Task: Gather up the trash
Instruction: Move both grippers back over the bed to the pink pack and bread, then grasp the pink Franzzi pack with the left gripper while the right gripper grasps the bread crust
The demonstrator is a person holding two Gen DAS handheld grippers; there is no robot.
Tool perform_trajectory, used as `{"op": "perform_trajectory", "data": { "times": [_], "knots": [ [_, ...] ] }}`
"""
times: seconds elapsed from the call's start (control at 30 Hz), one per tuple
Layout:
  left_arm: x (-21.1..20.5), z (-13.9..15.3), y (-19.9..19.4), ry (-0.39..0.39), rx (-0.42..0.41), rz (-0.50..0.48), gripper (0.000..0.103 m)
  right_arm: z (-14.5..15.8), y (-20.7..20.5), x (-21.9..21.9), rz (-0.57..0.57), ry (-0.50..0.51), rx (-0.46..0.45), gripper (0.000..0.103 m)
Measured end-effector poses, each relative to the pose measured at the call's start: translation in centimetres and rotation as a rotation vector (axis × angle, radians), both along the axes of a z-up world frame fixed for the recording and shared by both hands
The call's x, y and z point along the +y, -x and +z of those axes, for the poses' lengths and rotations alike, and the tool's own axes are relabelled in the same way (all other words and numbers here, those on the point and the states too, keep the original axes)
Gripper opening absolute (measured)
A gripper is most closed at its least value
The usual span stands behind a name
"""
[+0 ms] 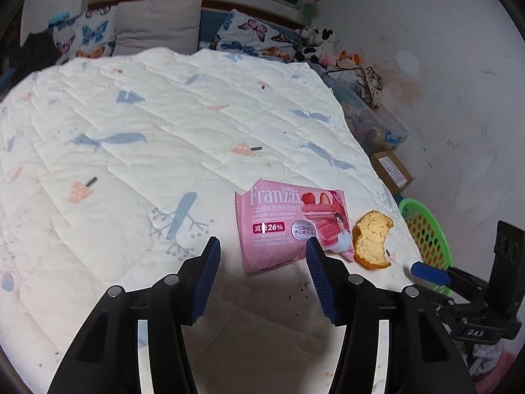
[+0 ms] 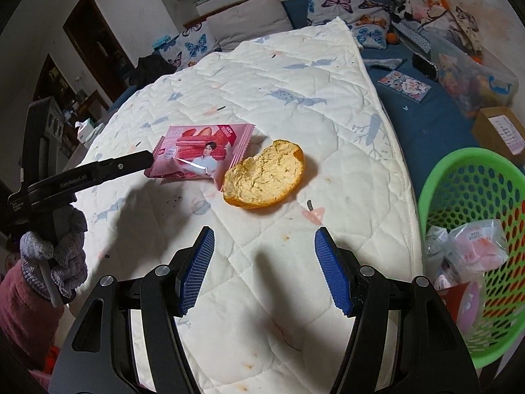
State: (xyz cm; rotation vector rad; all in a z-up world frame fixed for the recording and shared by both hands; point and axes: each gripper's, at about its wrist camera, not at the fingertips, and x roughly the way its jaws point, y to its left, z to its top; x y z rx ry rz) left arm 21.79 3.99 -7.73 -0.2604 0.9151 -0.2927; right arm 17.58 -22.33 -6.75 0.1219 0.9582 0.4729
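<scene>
Jaws wide apart on left gripper [image 1: 262, 246] and right gripper [image 2: 264, 234] — holding nothing. Approach step; next, probably closing on pink wrapper [image 1: 288, 223] or peel [image 2: 264, 179], then basket [image 2: 459, 170].

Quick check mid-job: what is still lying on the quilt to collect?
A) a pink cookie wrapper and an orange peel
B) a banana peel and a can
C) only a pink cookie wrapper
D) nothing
A: the pink cookie wrapper and the orange peel lie side by side on the quilt, outside the green basket.

Dim room; fisheye-warped edges; soft shadows
</scene>
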Motion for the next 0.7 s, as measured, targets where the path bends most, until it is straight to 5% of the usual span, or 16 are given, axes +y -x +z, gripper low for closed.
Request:
{"op": "perform_trajectory", "data": {
  "times": [0.27,0.7],
  "knots": [
    [0.1,-1.1,-1.2,0.066,0.036,-0.03,0.052,-0.4,-0.7,0.6,0.024,0.015,0.007,0.064],
    [1.5,-2.0,-1.4,0.156,0.057,-0.038,0.014,-0.6,-1.4,1.1,0.033,0.018,0.011,0.064]
  ]
}}
